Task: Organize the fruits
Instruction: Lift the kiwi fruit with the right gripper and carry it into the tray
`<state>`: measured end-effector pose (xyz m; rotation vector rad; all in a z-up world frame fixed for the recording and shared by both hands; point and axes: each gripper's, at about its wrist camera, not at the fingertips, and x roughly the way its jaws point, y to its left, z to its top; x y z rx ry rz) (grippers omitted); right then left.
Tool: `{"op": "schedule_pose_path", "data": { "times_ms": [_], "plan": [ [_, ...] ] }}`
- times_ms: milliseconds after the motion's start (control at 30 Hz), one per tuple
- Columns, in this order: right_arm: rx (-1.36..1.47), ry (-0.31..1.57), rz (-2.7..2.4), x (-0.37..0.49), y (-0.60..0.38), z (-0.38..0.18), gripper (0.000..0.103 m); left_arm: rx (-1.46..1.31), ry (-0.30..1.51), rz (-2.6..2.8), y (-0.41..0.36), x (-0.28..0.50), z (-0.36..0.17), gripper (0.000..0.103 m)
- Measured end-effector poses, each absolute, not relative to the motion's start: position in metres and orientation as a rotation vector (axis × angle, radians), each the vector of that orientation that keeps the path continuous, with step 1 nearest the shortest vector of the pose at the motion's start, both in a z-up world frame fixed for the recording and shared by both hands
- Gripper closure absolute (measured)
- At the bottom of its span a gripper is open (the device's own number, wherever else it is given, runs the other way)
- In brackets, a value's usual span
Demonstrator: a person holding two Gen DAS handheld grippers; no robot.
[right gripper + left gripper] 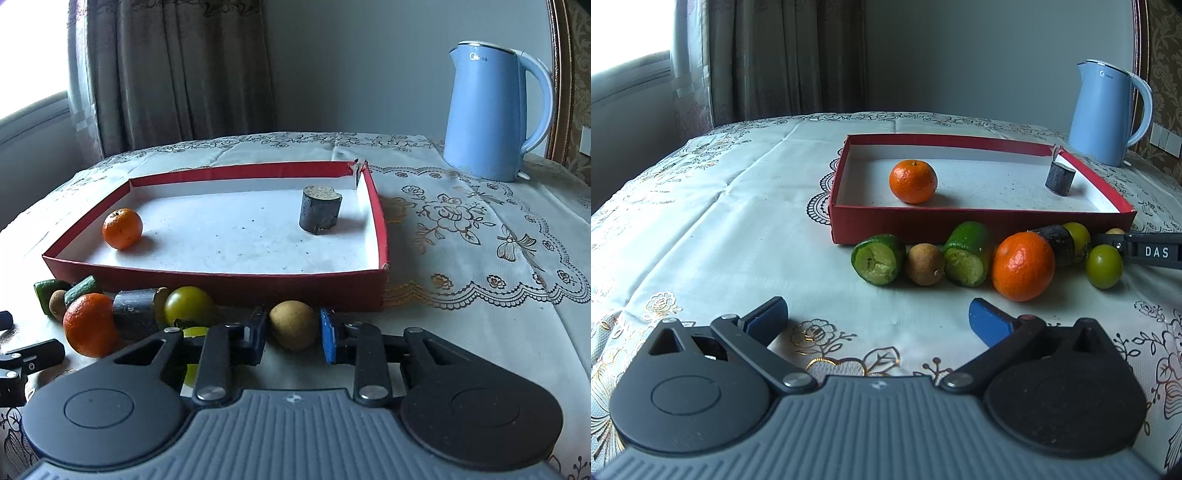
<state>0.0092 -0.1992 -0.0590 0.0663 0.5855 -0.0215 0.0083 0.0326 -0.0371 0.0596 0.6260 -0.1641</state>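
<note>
A shallow red tray (pixel 960 221) (pixel 221 284) holds one orange (pixel 913 181) (pixel 122 228) and a dark cut stub (pixel 1060 179) (pixel 319 210). Loose fruit lies in a row along its front wall: two green cut pieces (pixel 877 258) (pixel 966 254), a brown fruit (pixel 924 264), a second orange (pixel 1023 266) (pixel 88 325), another dark stub (pixel 135 314) and yellow-green fruits (pixel 1103 266) (pixel 188 304). My right gripper (pixel 293 334) is shut on a small brown round fruit (pixel 293 325) at the row's right end. My left gripper (pixel 877 321) stands open and empty, short of the row.
A light blue kettle (pixel 1108 110) (pixel 491 110) stands behind the tray at the right. A patterned lace cloth (pixel 480 258) covers the table. Curtains and a window lie beyond the table's far-left edge. One finger (pixel 1145 251) of the right gripper enters the left wrist view from the right.
</note>
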Motion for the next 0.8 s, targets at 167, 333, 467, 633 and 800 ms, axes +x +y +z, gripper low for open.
{"op": "schedule_pose_path", "data": {
  "times_ms": [167,333,467,633,800],
  "plan": [
    [0.074,0.579,-0.037,0.006,-0.202,-0.058,0.074,0.059,0.626,-0.165,0.033,0.008,-0.037,0.000],
    [0.096,0.554,-0.048,-0.004,-0.208,-0.050,0.074,0.060,0.626,-0.164,0.033,0.008,-0.037,0.000],
    [0.076,0.504,-0.063,-0.008,-0.212,-0.033,0.074,0.059,0.626,-0.164,0.033,0.008,-0.037,0.000],
    [0.026,0.471,-0.083,0.013,-0.215,-0.018,0.074,0.060,0.626,-0.164,0.033,0.009,-0.037,0.000],
    [-0.009,0.497,-0.095,0.044,-0.215,-0.023,0.074,0.060,0.626,-0.164,0.033,0.009,-0.037,0.000]
  ]
}}
